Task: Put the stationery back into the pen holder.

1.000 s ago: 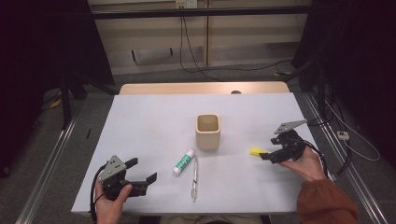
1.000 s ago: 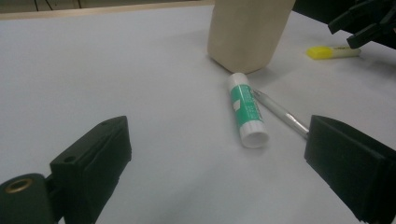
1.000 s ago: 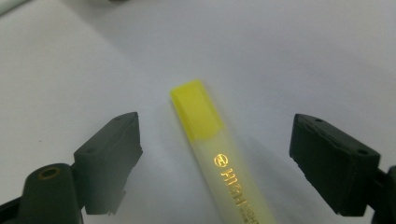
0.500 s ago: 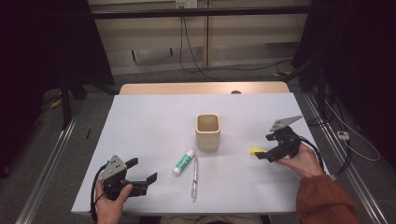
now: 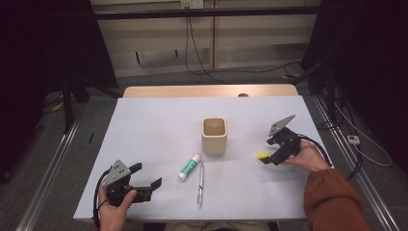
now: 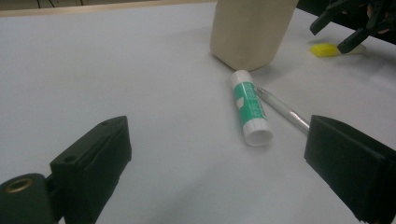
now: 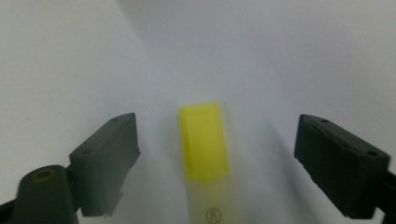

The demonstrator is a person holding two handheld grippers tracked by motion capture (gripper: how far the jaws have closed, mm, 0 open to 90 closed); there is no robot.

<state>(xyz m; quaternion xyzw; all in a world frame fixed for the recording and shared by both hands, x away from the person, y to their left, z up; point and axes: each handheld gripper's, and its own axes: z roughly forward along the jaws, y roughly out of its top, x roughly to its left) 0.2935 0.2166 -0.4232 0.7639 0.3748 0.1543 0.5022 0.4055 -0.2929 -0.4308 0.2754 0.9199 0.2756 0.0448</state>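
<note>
The yellow clip (image 7: 204, 142) lies at 3 o'clock of the cup (image 5: 214, 135), untouched between the right gripper's (image 5: 265, 159) released fingers, which have just been closing after moving inward. Left gripper (image 5: 153, 185) unmoved, fingers released. Bare bench (image 5: 159, 120) beyond.

— What is cut off or hidden around the yellow cap (image 7: 204, 140)?
— In the right gripper view its clear body is cut by the bottom edge, and a small round mark there is too blurred to be read. In the high view it is partly covered by the right gripper (image 5: 266, 160).

— And elsewhere?
— In the left gripper view the cup (image 6: 250, 30) is cropped at the top, and the pen (image 6: 285, 111) is partly hidden behind a jaw.
</note>
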